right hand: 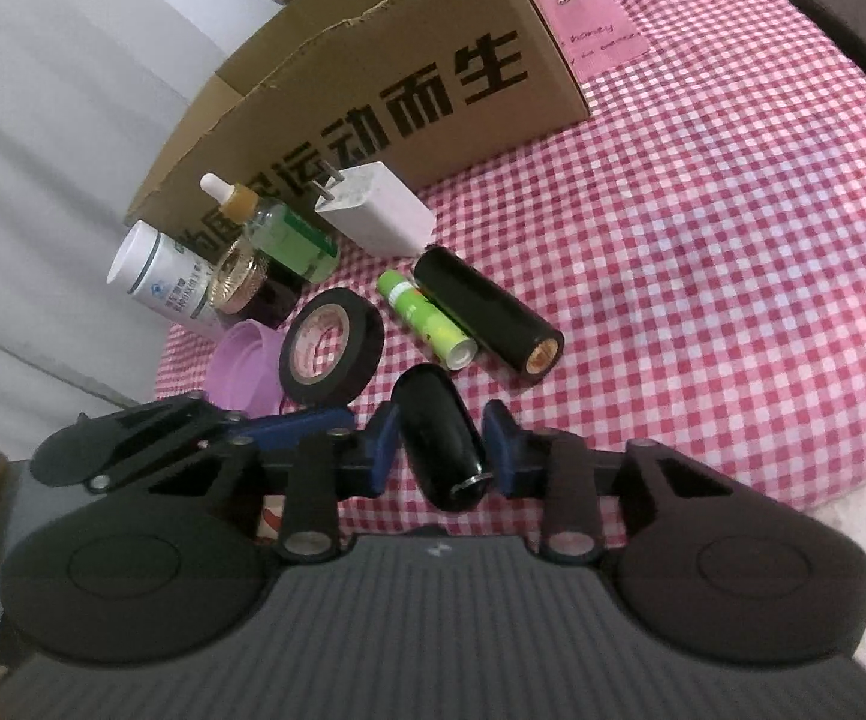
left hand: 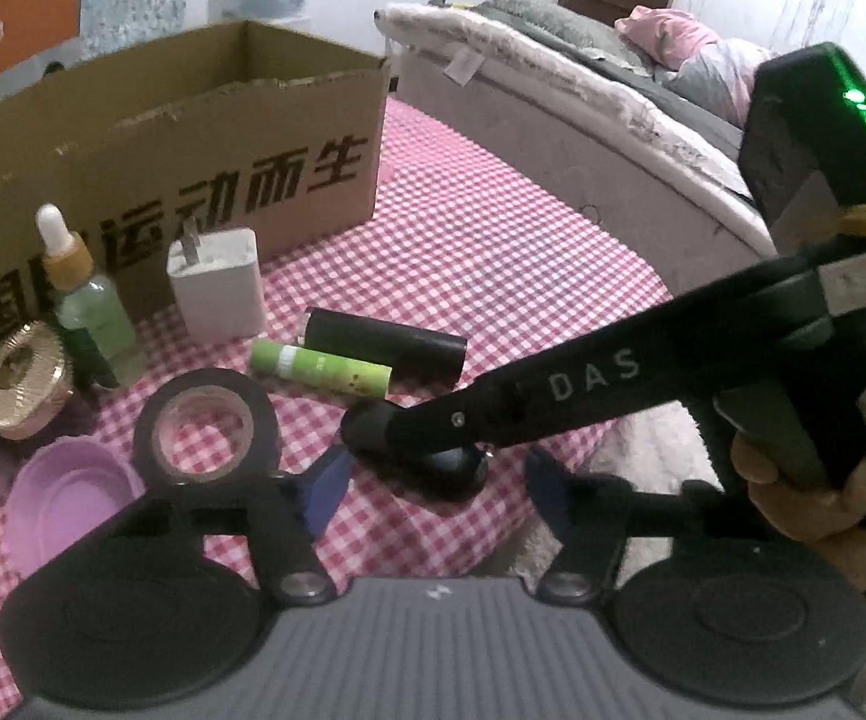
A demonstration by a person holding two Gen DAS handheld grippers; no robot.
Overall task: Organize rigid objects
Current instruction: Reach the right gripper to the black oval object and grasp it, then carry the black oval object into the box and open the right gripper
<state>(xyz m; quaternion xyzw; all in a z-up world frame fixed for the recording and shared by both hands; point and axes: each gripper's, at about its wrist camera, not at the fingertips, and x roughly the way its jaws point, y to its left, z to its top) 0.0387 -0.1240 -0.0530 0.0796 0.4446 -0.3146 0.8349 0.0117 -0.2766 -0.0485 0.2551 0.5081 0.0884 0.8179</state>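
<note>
Capsule gripped at desk edge; remaining items unsorted

Right hand-held gripper (right hand: 440, 444): closed on a black capsule (right hand: 433, 414), one blue pad (right hand: 388, 438) against each long side. Capsule lying at the near edge of the cloth-covered desk (right hand: 703, 240), rounded end pointing toward the other items, whether lifted clear of the cloth cannot be told. In the left wrist view, only a holding hand (left hand: 811, 498) seen behind this gripper, at the right of the frame.

Left hand-held gripper (left hand: 436, 489): open, pads well apart and clear of everything. Placed facing the same capsule, with the right gripper's finger crossing between its pads. Nothing held.

Noted beyond the capsule, all on the checked cloth:
- tape roll (right hand: 367, 336), black, just beside a purple lid (right hand: 241, 366);
- green tube (right hand: 427, 318) on its side, alongside and touching a black cylinder (right hand: 487, 312), also on its side;
- white charger (right hand: 379, 216), prongs up, near the box front;
- dropper bottle (right hand: 289, 240), upright, close to the box;
- gold-lidded jar (right hand: 241, 282) in front of the dropper bottle;
- white bottle (right hand: 157, 276) at the far left end.

Cardboard box (right hand: 433, 60) standing open-topped behind the row, printed side toward the grippers. Contents not visible from either view. Bed seen past the desk in the left wrist view.
</note>
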